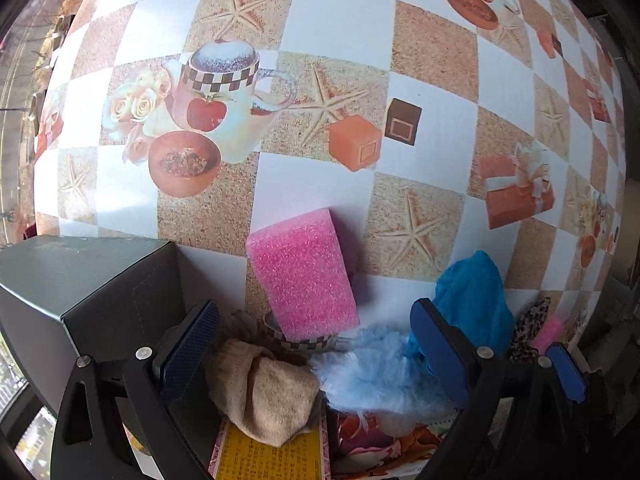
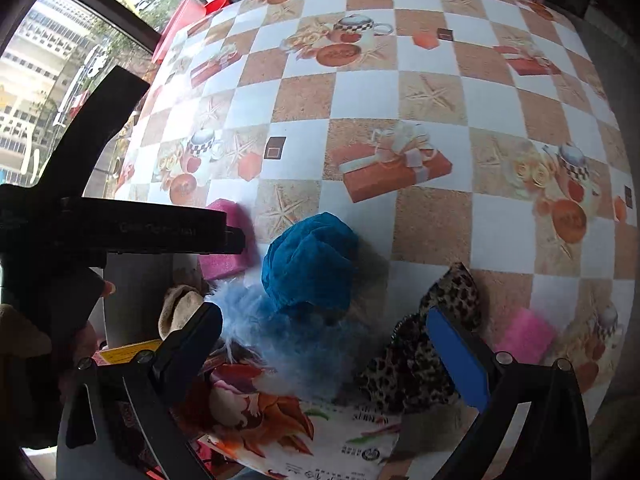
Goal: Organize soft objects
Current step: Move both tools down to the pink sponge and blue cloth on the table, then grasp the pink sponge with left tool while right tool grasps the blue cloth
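We see table (image 2: 360,92) wide and bare beyond cluster, much free room ahead. Grey box (image 1: 80,280) walls off left side. Pink sponge (image 1: 304,272) lies on table, long axis running away from us, near end by beige sock (image 1: 268,396). Blue cloth (image 2: 312,260) bunched beside fluffy blue piece (image 2: 280,344); leopard fabric (image 2: 416,368) right of it. Left gripper (image 1: 316,356) jaws wide apart, empty. Right gripper (image 2: 332,352) jaws wide apart, gripping nothing.
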The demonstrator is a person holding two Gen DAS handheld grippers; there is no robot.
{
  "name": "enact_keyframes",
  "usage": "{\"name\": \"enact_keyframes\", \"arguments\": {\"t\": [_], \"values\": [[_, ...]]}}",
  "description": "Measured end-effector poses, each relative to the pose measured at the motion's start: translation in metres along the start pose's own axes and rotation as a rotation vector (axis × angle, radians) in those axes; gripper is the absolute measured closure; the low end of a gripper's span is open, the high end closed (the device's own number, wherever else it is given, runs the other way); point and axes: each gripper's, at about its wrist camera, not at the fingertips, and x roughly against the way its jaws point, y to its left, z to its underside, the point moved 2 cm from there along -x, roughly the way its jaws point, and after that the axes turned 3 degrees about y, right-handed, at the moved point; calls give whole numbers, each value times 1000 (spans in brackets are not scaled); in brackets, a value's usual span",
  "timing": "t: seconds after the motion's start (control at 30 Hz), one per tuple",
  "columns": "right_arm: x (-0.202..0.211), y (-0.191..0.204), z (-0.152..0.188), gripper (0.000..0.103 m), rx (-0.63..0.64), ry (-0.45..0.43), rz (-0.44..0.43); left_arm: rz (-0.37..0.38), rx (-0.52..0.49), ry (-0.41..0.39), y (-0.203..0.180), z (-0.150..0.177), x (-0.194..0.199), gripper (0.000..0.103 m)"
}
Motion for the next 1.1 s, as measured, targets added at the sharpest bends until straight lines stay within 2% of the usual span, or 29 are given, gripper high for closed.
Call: {"name": "enact_keyframes", "arguments": {"t": [0.4, 0.47, 0.5, 0.53, 0.6, 0.63, 0.73, 0.77, 0.8, 0.87, 0.93, 1.1], "values": [[-46, -4, -25, 0, 59, 73, -31, -36, 46, 90, 1, -12, -41, 6], [-48, -3, -27, 10, 66, 72, -32, -13, 47, 112, 0, -9, -48, 6], [-50, -3, -28, 26, 68, 76, -34, 3, 52, 119, -1, -8, -51, 6], [-52, -4, -28, 37, 68, 86, -38, 3, 54, 121, -2, -7, -52, 6], [-55, -4, -28, 44, 69, 99, -57, -3, 35, 108, -6, -7, -52, 6], [-56, -5, -28, 51, 73, 102, -61, -10, 23, 102, -9, -7, -52, 6], [-53, -7, -27, 63, 72, 96, -70, -20, 3, 70, -14, -7, -49, 13], [-51, -9, -28, 64, 63, 92, -78, -20, 3, 57, -15, -8, -47, 14], [-48, -13, -28, 64, 48, 89, -88, -17, 5, 48, -16, -8, -45, 20], [-41, -20, -31, 64, 16, 77, -102, -10, 11, 35, -17, -7, -40, 40], [-33, -25, -34, 64, -11, 64, -111, -11, -1, 15, -17, -10, -33, 54], [-14, -30, -35, 64, -48, 30, -125, 11, -2, -42, -11, -9, -17, 54]]}}
